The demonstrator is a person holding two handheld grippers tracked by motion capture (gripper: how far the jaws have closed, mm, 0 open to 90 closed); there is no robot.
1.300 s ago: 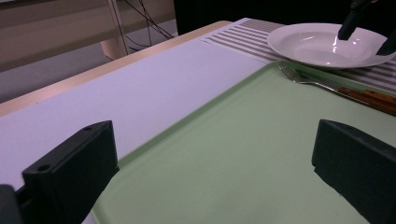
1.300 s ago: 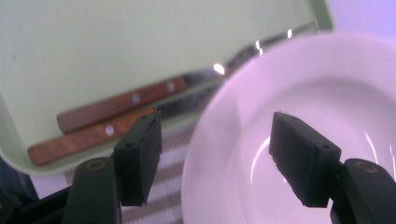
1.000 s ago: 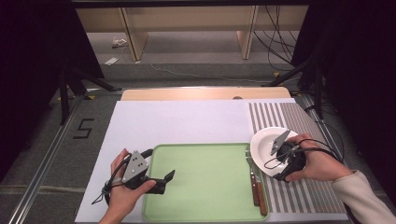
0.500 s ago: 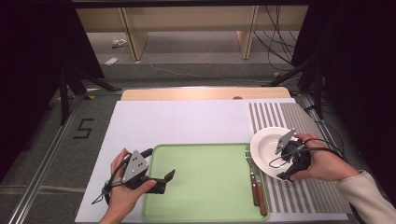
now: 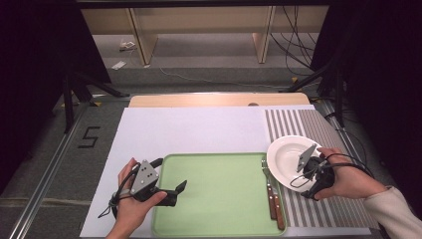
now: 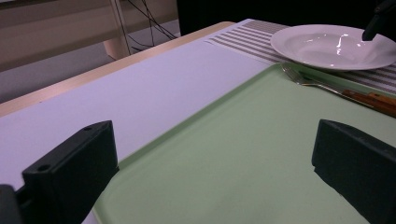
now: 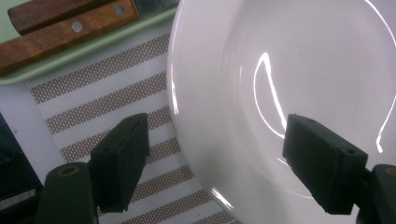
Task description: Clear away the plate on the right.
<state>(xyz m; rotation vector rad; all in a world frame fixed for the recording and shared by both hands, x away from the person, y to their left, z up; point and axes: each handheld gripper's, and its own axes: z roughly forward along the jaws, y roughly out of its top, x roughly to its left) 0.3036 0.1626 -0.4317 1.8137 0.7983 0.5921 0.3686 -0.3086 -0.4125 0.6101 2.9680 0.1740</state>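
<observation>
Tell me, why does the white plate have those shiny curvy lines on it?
That is glare: in the right gripper view, lamps overhead bounce off the glossy plate as bright arcs; in the left gripper view the same shine streaks its bowl; in the high view the plate looks plain white and slightly soft.

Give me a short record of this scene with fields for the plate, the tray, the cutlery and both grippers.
plate: white plate, empty, on the striped mat right of the tray
tray: green tray, bare apart from cutlery at its right edge
cutlery: fork and a wooden-handled knife, side by side
left gripper: left gripper open, jaws over the tray's left edge
right gripper: right gripper open, one jaw over the plate, the other over the mat, straddling the rim
</observation>
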